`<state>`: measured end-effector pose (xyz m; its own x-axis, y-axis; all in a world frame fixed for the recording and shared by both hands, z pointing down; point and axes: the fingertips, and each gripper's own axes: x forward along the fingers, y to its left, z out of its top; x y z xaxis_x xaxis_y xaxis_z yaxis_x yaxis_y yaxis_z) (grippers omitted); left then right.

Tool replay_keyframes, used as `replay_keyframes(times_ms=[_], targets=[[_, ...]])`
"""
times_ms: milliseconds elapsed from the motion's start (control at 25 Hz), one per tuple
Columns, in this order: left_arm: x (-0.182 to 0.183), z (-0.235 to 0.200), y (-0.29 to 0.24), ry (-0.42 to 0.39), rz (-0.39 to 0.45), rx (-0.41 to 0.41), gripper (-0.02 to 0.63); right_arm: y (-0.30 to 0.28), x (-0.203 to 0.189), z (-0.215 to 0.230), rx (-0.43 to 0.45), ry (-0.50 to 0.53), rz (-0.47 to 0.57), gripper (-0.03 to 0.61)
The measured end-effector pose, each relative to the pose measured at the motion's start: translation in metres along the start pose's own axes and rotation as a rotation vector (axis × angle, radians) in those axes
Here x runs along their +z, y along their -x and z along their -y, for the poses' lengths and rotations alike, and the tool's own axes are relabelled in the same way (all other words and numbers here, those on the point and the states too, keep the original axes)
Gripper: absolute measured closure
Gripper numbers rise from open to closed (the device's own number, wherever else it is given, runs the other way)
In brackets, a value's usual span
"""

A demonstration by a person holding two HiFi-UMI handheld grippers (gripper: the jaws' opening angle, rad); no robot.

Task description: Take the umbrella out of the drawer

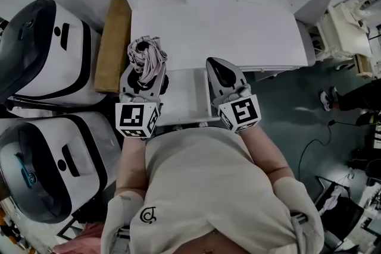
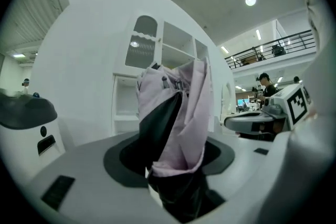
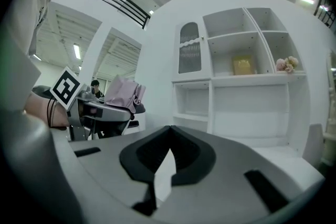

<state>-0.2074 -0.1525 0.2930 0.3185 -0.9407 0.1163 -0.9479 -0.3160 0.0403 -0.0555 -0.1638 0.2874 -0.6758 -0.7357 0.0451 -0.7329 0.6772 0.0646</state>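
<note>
A folded pale pink umbrella [image 1: 146, 57] stands up from my left gripper [image 1: 143, 77], whose jaws are shut on its dark lower part. In the left gripper view the umbrella [image 2: 178, 113] fills the middle, rising from between the jaws of the left gripper [image 2: 173, 168]. It hangs in the air above the open white drawer [image 1: 191, 99] under the desk [image 1: 214, 21]. My right gripper [image 1: 221, 72] is beside it over the drawer, shut, with its tips touching and nothing held [image 3: 169, 129]. From the right gripper view the umbrella [image 3: 123, 94] shows at the left.
Two large white and black machines [image 1: 47, 50] [image 1: 53, 169] stand at the left, with a brown board [image 1: 113, 44] against the desk's side. White shelves [image 3: 247, 71] rise behind the desk and hold a yellow item [image 3: 242, 65] and flowers [image 3: 286, 64]. People stand far off.
</note>
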Motion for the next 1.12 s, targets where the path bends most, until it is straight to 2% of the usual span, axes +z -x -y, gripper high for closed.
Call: replay_keyframes(times_ms=[120, 760, 1120], targets=[[0.006, -0.006, 0.002, 0.014, 0.022, 0.009, 0.373, 0.0, 0.007, 0.003, -0.007, 0.007, 0.018, 0.574], [0.011, -0.007, 0.009, 0.003, 0.016, 0.008, 0.373, 0.0, 0.011, 0.0, -0.009, -0.021, 0.029, 0.574], [0.006, 0.001, 0.009, 0.006, -0.017, -0.004, 0.372, 0.005, 0.012, 0.001, -0.021, -0.025, 0.03, 0.574]])
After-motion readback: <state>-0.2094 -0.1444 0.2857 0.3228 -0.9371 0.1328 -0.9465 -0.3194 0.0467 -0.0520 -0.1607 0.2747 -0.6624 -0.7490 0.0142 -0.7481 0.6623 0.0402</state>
